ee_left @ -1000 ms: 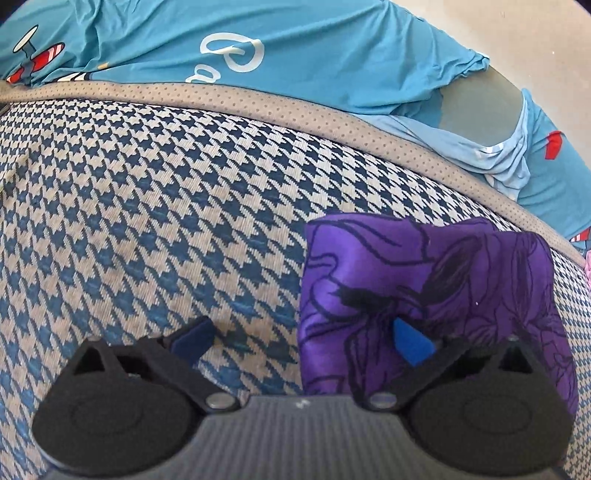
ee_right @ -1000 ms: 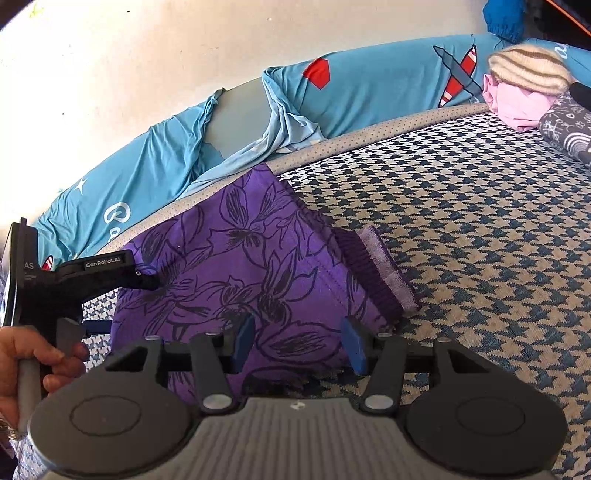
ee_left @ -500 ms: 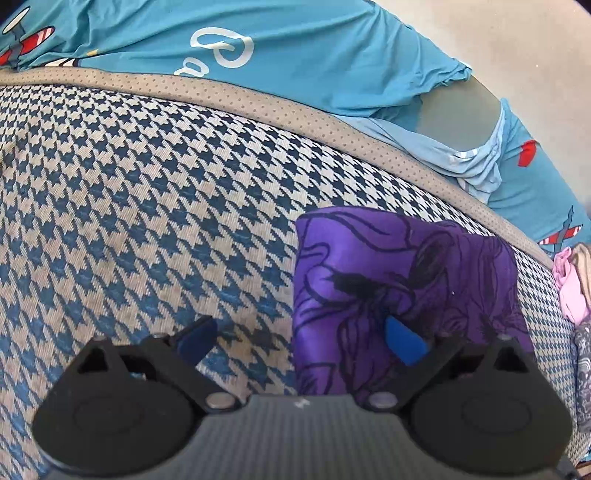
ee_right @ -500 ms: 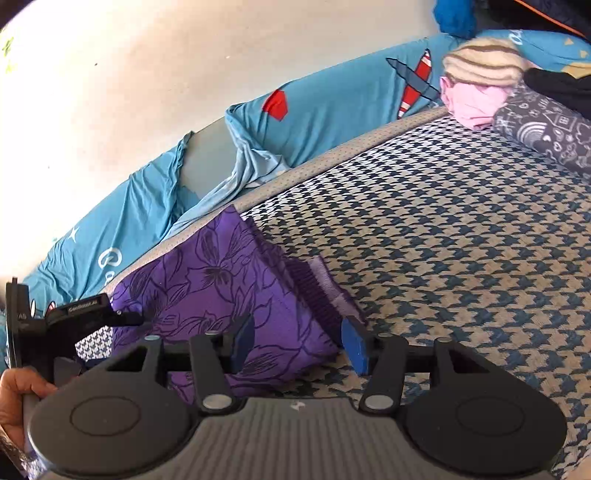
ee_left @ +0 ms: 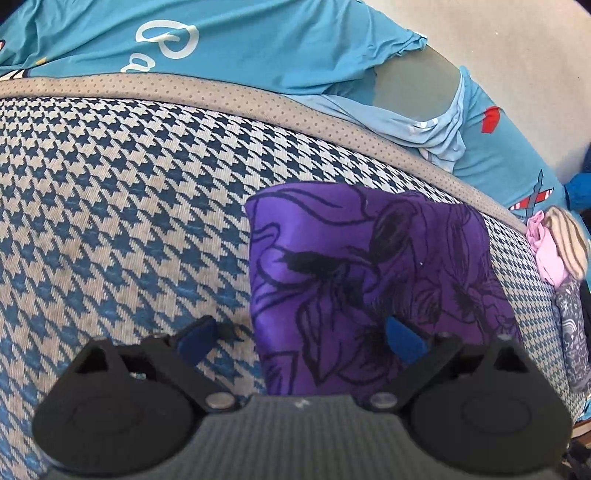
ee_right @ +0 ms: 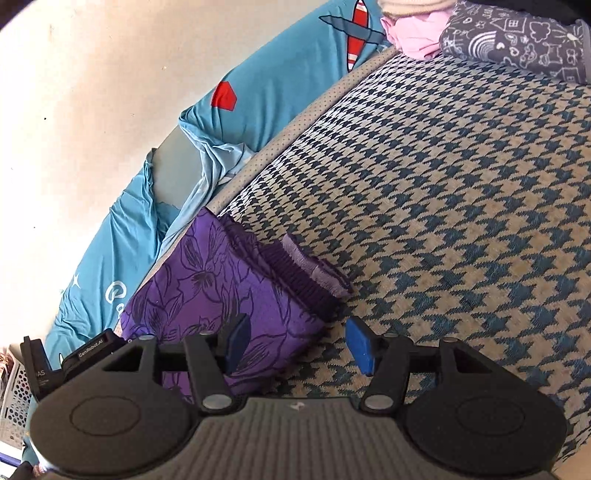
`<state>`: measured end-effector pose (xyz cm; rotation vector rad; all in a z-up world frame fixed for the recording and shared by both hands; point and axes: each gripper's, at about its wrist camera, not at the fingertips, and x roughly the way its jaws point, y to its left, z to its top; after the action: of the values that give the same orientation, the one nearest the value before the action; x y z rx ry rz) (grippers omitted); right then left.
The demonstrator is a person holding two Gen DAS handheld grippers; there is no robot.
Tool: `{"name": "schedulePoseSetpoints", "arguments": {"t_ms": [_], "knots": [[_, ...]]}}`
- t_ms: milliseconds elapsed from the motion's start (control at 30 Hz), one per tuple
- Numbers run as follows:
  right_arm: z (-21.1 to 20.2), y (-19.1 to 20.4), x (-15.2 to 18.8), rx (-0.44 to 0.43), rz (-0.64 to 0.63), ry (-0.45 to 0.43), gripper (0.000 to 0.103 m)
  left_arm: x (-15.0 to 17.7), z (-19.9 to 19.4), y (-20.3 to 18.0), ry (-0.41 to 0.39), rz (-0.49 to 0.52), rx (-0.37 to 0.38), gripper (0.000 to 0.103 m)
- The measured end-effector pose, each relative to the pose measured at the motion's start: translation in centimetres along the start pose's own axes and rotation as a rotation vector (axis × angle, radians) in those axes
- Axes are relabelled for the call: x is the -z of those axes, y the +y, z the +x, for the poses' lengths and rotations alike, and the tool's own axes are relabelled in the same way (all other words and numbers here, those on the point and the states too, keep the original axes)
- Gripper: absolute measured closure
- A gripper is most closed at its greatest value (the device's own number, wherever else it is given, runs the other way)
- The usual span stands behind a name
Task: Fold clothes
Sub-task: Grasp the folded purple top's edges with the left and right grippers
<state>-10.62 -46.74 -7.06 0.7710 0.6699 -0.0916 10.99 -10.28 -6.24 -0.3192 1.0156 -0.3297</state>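
Two grippers are in play and both stand open with nothing between their pads. Your left gripper (ee_left: 299, 338) has its right finger over the purple garment (ee_left: 373, 273) and its left finger over bare mattress (ee_left: 122, 206), so it straddles the garment's near left edge without pinching it. Your right gripper (ee_right: 297, 345) sits at the garment's (ee_right: 221, 295) other side, its left pad over the cloth, its right pad over the houndstooth cover.

Over the last second the right-wrist view has swung: the garment has slid from the middle of that view to its lower left, and the pile (ee_right: 480, 33) of pink and grey clothes at the far end of the mattress now fills the upper right. The garment itself keeps the same folded shape, with its ribbed waistband (ee_right: 314, 273) poking out on the right side. From the left-wrist view it has barely shifted, lying near the taped edge of the mattress, just short of the blue sheet (ee_left: 240, 40).

You appear to have finished this piece and let it go; your right hand looks to be turning toward the pile for the next item. The exposed waistband is the one untidy spot, so tuck it if you want a clean packet. Otherwise lift clear without dragging a finger across the cloth, since this thin fabric would likely unfold easily.
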Motion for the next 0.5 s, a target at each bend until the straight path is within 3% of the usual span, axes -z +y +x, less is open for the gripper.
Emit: {"name": "schedulePoseSetpoints", "arguments": {"t_ms": [200,333,500], "knots": [[2.3,-0.5,0.5,-0.017,0.069,0.057,0.047,-0.5,0.5,0.7,0.019,0.024,0.064,0.002],[3.5,-0.8,0.6,-0.056,0.106,0.044,0.047,-0.6,0.9,0.6,0.018,0.075,0.097,0.001],[5.1,-0.1,0.3,-0.083,0.073,0.017,0.046,-1.4,1.6,0.5,0.002,0.059,0.144,0.001]]}}
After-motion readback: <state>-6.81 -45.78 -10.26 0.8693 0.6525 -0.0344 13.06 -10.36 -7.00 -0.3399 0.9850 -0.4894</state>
